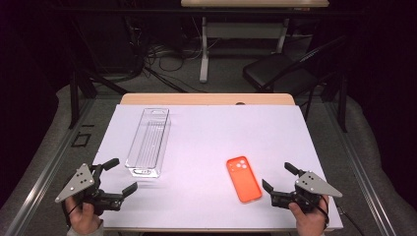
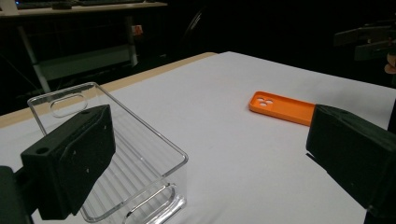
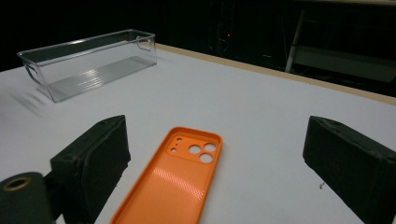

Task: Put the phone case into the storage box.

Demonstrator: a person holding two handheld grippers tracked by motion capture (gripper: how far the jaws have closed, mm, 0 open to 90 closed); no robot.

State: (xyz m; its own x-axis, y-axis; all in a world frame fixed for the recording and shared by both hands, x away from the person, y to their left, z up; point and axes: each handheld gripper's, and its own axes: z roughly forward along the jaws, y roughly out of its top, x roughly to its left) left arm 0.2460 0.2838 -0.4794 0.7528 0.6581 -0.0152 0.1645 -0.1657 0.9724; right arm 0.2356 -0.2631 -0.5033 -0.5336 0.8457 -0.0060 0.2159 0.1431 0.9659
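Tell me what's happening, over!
Left gripper open beside clear bin. Right gripper open, facing orange phone case, not touching. Nothing in the way.

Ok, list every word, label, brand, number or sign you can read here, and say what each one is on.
None can be read.
The orange phone case is plain, with camera holes and no print.
The clear plastic bin bears no label.
The white table cover carries no writing.
Both grippers' black jaws are unmarked.
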